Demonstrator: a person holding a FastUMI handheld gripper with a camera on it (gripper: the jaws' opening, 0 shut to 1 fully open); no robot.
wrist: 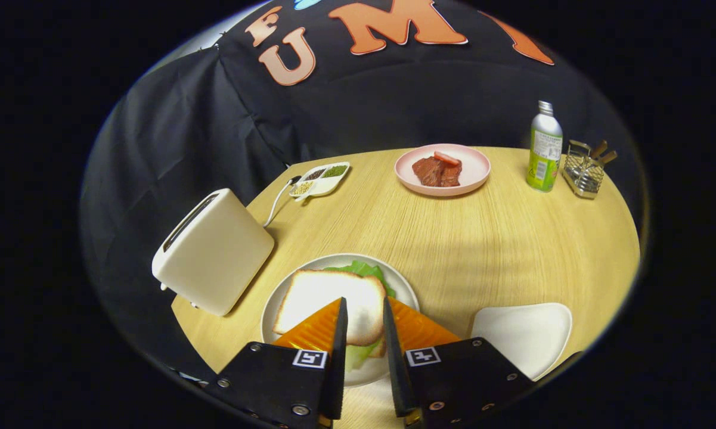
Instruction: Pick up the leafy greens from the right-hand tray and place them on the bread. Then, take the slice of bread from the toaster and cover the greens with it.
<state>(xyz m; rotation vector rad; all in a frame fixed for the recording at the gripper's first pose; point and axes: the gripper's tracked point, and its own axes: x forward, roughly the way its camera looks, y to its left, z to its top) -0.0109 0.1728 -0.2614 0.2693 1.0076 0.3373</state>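
A slice of white bread [319, 298] lies flat on top of leafy greens [365, 271] on a round grey plate [267, 316]. Green leaf edges stick out beyond the slice and below it, near the fingers. My gripper [364, 302] hovers over the near right corner of the slice with a narrow gap between its fingers, and that corner shows in the gap. The fingers do not press on it. The white toaster [211, 250] stands left of the plate, and I cannot see into its slot. The white right-hand tray [524, 333] sits to the right of the fingers with nothing on it.
Far across the round wooden table [513, 238] stands a pink plate [478, 173] with pieces of meat. A green bottle [544, 149] and a wire caddy [583, 173] stand at the far right. A small divided dish [322, 179] lies behind the toaster, beside its cord.
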